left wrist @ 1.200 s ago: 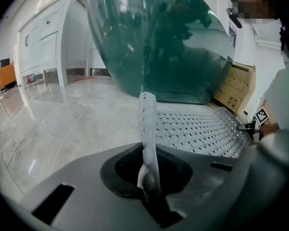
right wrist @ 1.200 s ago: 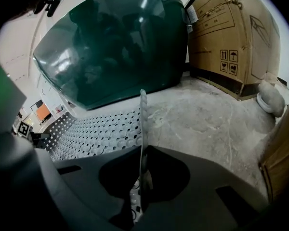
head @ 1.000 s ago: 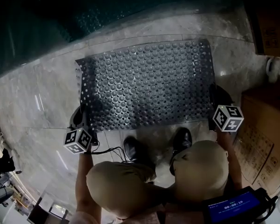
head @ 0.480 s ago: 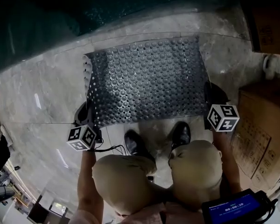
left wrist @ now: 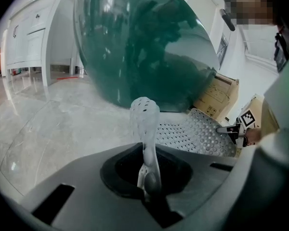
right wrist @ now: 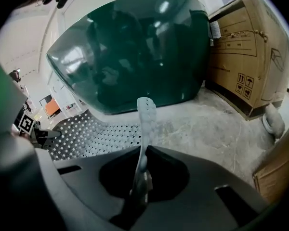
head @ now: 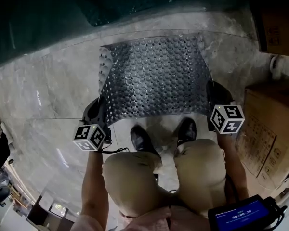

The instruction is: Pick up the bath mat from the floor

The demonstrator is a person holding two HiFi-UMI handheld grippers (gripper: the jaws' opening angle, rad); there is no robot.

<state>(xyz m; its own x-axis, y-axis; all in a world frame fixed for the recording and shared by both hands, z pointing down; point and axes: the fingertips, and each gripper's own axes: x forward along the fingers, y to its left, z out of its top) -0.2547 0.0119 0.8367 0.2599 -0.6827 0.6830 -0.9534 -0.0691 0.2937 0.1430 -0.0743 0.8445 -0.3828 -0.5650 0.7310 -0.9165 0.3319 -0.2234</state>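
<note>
Floor [head: 48,95] is polished stone and looks slick. A mat of this sort may cling to it, so the far end could peel off w/ a jerk & tug the corners out of grip. Dark green tub [left wrist: 144,47] stands just beyond the mat's far edge; a swinging mat could slap it. R side is crowded by cardboard boxes [head: 272,129], so little elbow room there. Perforated bath mat [head: 159,81] hangs between both hands, near edge raised. Far edge is on or just off the floor by the tub; can't tell which. It looks floppy, so uneven lifting may fold it or throw weight to one side. L claw [left wrist: 147,179] is narrow, pinching the near-left corner; R claw [right wrist: 140,182] likewise clamps the near-right corner. Both bite only a thin strip of edge, so slip-out is the main risk. Person's shoes [head: 143,139] sit just under the near edge & could snag it.
</note>
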